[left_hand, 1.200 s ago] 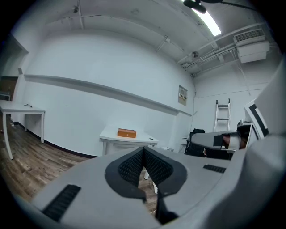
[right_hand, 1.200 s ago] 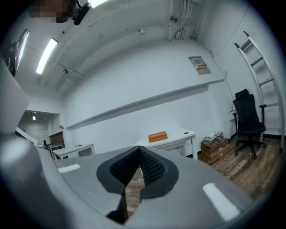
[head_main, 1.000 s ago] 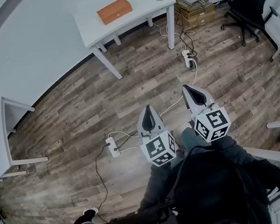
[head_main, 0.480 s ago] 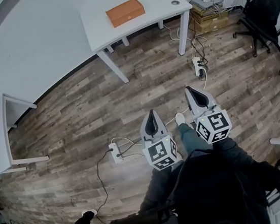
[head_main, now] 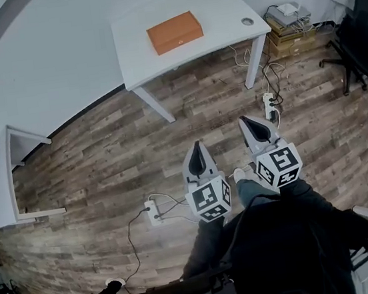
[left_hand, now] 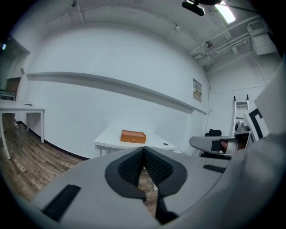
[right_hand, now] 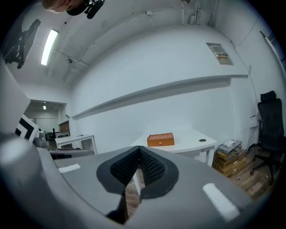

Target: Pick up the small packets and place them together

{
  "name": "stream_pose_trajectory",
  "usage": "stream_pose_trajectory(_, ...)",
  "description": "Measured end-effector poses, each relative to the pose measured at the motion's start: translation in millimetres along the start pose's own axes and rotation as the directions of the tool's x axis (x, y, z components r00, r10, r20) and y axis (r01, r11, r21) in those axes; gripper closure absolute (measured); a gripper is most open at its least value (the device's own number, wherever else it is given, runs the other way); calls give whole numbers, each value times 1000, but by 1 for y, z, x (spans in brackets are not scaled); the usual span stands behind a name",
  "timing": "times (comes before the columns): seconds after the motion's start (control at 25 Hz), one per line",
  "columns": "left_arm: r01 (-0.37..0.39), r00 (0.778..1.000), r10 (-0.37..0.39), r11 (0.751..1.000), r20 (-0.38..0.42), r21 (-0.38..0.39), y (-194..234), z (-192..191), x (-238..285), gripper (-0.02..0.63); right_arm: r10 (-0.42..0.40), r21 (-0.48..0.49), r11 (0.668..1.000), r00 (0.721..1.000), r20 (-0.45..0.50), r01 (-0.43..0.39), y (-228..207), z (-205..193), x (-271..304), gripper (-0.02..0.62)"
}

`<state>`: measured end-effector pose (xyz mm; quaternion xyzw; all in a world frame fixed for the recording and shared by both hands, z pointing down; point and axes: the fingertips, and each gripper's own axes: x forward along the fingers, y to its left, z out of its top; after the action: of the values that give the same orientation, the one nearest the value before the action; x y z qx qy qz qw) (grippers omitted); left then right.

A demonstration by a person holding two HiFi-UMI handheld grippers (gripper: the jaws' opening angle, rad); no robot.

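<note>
No small packets show in any view. An orange box (head_main: 175, 32) lies on a white table (head_main: 220, 12) at the far side of the room, also seen as the orange box (left_hand: 133, 136) in the left gripper view and the orange box (right_hand: 160, 139) in the right gripper view. My left gripper (head_main: 194, 149) is held over the wooden floor, shut with nothing in it. To its right my right gripper (head_main: 245, 123) is shut and empty too. Both point toward the table from well short of it.
A power strip (head_main: 153, 212) with cables lies on the floor left of my legs, another power strip (head_main: 270, 106) near the table leg. Cardboard boxes (head_main: 292, 33) and a black office chair (head_main: 363, 38) stand at the right. A second white table (head_main: 0, 177) is at the left.
The view has moved forward: the white table with the orange box has come nearer and lower in the head view. Both grippers stay shut, side by side.
</note>
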<state>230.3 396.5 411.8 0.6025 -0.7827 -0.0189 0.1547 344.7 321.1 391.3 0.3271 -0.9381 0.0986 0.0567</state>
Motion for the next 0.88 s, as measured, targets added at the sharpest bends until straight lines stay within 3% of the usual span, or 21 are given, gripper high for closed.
stream_pose_trajectory(0.24,-15,1000,15,1000,10,0,-10,15,55,609,44,-26,999,999,2,-44,-34,17,43,594)
stream_pose_trajectory(0.52,-50,999,50,999,8,-3,-2,23,96,609,18,-7,1000,1000,-21,-18,-74,13,69,594)
stream_pose_trajectory(0.88,-12,1000,12,1000,21,16,17,42,179,609,-23,21,1000,1000,8,23,-111,24,142,594)
